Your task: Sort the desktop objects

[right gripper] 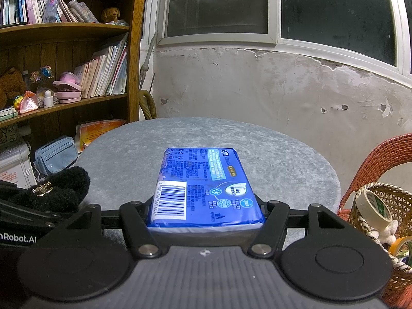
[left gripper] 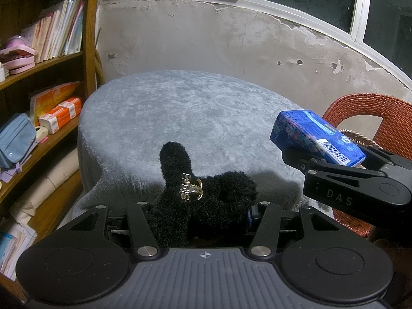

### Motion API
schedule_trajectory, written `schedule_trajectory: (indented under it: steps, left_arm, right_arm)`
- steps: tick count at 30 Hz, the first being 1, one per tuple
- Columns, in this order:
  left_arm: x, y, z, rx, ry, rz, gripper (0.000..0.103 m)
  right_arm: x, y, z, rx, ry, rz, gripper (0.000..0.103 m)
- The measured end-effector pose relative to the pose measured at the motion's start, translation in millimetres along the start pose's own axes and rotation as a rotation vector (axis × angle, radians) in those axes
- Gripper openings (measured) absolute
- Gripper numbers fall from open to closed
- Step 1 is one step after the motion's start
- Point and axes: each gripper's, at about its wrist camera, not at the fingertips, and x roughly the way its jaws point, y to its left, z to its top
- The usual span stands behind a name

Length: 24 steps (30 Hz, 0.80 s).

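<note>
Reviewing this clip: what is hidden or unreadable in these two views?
- Left wrist view: left gripper fingertips buried under the black fuzzy hair accessory.
- Right wrist view: right gripper pads covered by the blue tissue pack.
- Right wrist view: wicker basket contents cut off by the frame edge.
- Pack's small print: too small.

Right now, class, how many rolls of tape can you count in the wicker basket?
2: a white roll leaning inside the basket, a yellow roll lower down. More may be hidden.
</note>
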Motion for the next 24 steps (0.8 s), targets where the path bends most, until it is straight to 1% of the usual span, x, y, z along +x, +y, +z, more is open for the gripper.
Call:
schedule_trajectory:
  steps: [24]
  left_arm:
    - [0.0,3.5,-0.2,0.0,0.001,0.0,0.06]
  right_arm:
    - [1.2,1.1,-0.4,-0.001,0.002,0.001,0.061]
